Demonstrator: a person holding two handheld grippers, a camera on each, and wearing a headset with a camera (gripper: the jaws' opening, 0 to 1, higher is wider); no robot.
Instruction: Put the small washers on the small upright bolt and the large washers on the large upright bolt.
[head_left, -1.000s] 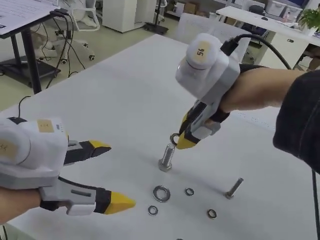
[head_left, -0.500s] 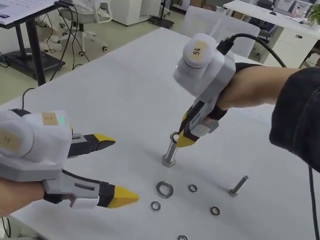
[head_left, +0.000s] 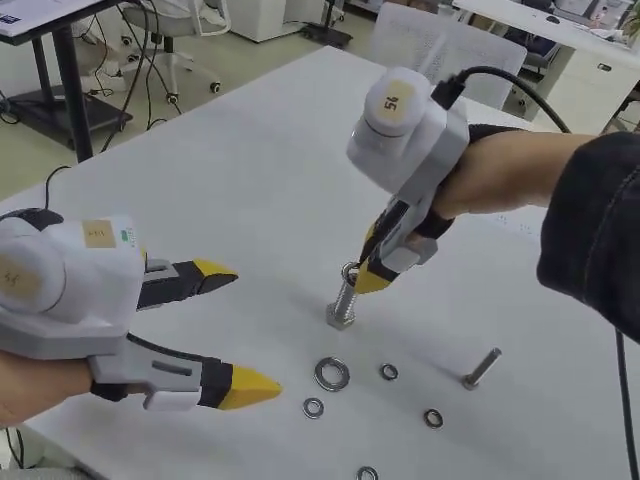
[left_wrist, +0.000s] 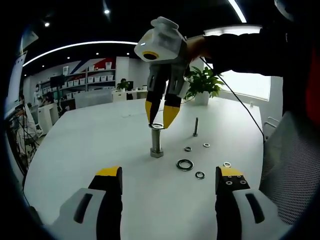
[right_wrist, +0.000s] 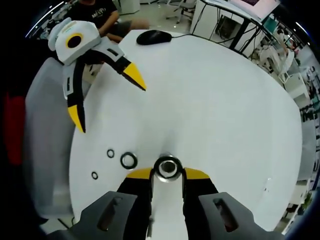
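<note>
One large washer (head_left: 347, 272), clenched by the right gripper (head_left: 364, 284), is centred over the large bolt (head_left: 341, 306) to drop on; left gripper (head_left: 245, 327), fingers released, hovers at eight o'clock.

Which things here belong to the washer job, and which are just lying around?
Job: large upright steel bolt; small upright steel bolt; large steel washer held by right gripper; loose steel washers.
Lying about: black computer mouse; green potted plant.
</note>
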